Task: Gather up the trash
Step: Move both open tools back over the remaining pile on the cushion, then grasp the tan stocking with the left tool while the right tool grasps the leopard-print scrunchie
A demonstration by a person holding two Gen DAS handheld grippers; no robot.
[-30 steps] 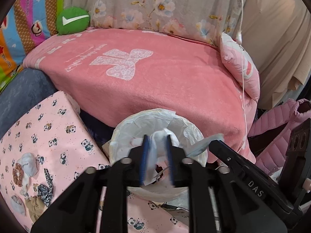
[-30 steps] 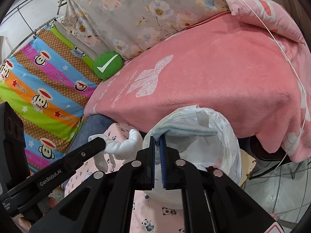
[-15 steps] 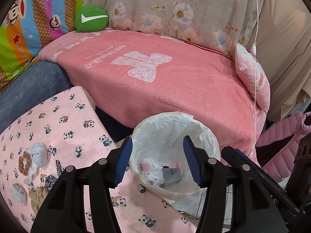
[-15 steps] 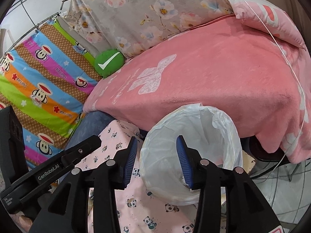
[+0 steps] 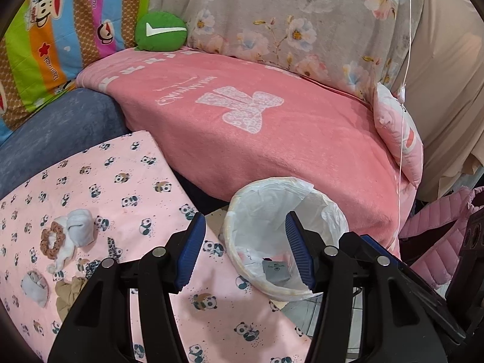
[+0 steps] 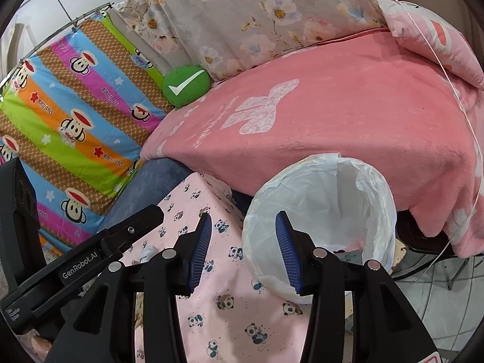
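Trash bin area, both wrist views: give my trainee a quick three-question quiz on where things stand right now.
1. True or false: the left gripper is shut on a piece of trash.
2. What lines the trash bin? A) a white plastic bag B) newspaper C) nothing
3. Fill in: the scrunchie and crumpled white tissue lie on the ____-print cloth.

Key: 1 false; both it and the right gripper are open and hold nothing. 2 A; some trash, including a small grey packet, lies at the bottom. 3 panda.
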